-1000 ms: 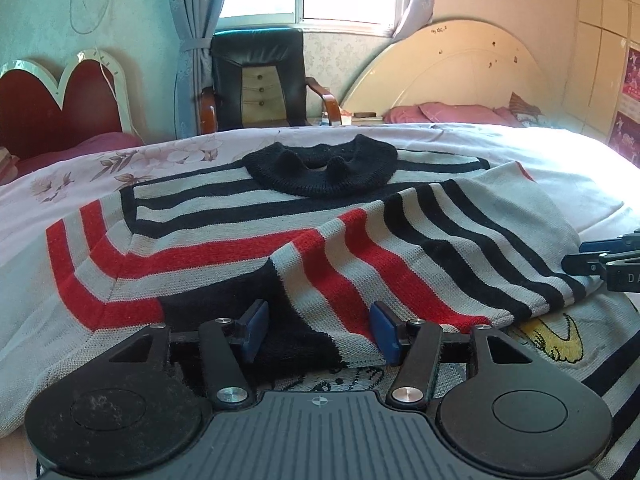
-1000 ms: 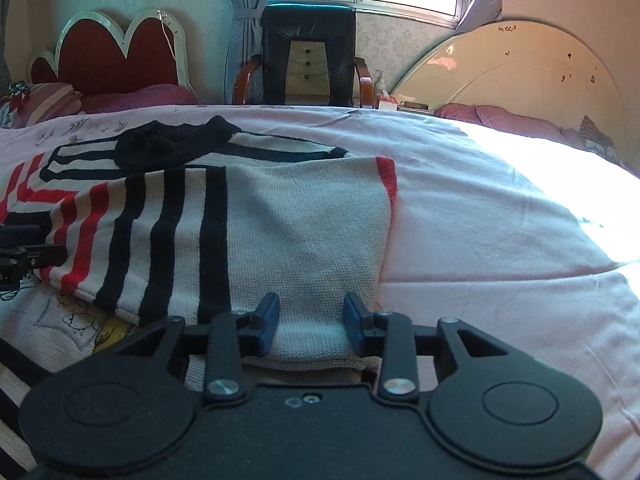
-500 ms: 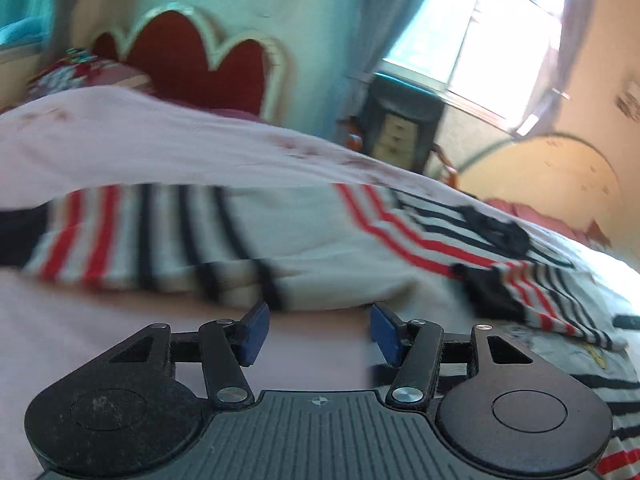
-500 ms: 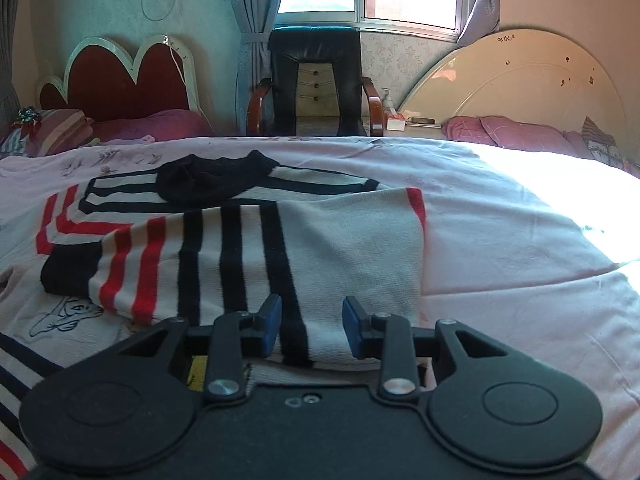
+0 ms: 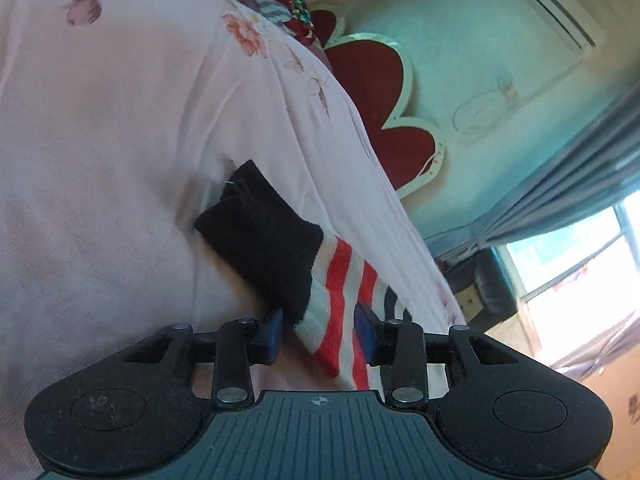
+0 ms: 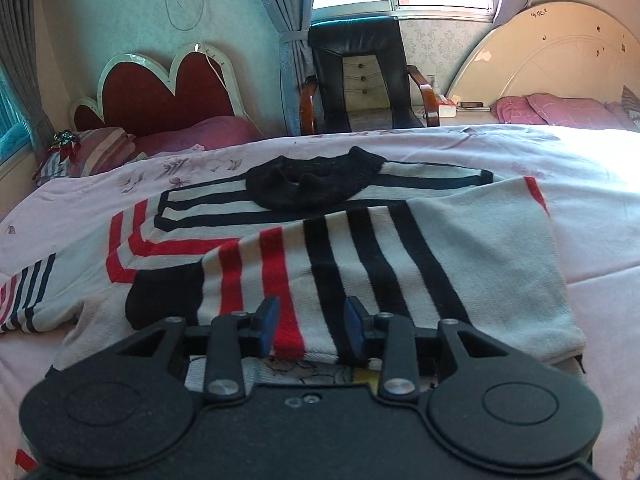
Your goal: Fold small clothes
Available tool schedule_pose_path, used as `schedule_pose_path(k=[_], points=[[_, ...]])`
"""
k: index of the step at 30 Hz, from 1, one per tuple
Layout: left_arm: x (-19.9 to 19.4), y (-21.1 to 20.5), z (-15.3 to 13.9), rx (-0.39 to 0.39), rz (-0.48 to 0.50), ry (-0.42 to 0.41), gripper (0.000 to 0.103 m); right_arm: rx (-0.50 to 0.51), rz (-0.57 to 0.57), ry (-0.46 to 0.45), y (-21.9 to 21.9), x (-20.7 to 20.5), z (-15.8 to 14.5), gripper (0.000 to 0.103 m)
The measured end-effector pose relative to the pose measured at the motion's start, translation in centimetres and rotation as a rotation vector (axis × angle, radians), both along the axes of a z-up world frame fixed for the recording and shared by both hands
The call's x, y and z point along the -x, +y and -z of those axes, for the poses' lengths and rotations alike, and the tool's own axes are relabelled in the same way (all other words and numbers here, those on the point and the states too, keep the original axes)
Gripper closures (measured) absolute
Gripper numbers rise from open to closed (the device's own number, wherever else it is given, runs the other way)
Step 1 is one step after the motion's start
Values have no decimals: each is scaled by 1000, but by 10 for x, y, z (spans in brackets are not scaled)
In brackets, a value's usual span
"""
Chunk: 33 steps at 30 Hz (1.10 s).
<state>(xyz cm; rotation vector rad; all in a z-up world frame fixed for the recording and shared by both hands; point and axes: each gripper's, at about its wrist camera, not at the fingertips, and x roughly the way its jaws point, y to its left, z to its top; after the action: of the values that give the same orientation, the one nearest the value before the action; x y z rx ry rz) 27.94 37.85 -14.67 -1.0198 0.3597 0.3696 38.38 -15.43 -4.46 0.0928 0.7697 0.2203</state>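
We see only part of the striped sweater [image 6: 360, 248] at a time: in the right wrist view its near hem is hidden behind the right gripper [image 6: 310, 322], and a cartoon print under the folded sleeve shows only in slivers. The sweater lies spread on the pink bedsheet [image 6: 600, 208], its black collar [image 6: 316, 182] on the far side and its right sleeve folded across the chest. The right gripper's blue pads stand wide apart above the folded sleeve, holding nothing. The left wrist view is steeply tilted; there the left gripper [image 5: 318, 330] is wide open astride the left sleeve [image 5: 336, 292], just behind its black cuff [image 5: 260, 236]; we cannot tell whether the pads touch the knit.
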Motion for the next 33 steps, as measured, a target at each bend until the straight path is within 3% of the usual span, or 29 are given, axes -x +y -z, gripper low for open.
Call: schedule_pose_path(k=[1,3,7,11,16,21,22,23,24,25,30,33], points=[[-4,0,1,-5,-3,-4,65,-4,-5,-2,2,-1,0,68],[-20,-7,-7,-92,34,30,98,-9,-11,-3,5,-4,2,68],[-60,-63,-46,-342,242,4,98,-27,4,-8,4,-11,2,68],[-110,-172,-84,-566,505,-54,98,-74,29,-12,-6,-15,1,68],[-162,-310,-79,-649,781,-38,98,-113,74,-19,-25,-16,-4,67],[-174,-407,-49,-684,971,89,98,-166,123,14,-42,-13,-2,65],[-164,-416,-44,-725,960,103,97,-179,122,20,-42,-12,-1,64],[-160,-422,-45,-756,951,96,90,-187,121,23,-42,-11,0,62],[-148,-425,-50,-768,964,84,80,-196,115,22,-41,-9,0,61],[-143,-423,-53,-760,977,63,61,-208,108,20,-40,-8,0,59],[-94,-358,-75,-746,917,27,58,-252,20,7,-19,-2,-2,59],[-76,-313,-70,-733,827,82,58,-178,-87,-22,12,-2,-5,59]])
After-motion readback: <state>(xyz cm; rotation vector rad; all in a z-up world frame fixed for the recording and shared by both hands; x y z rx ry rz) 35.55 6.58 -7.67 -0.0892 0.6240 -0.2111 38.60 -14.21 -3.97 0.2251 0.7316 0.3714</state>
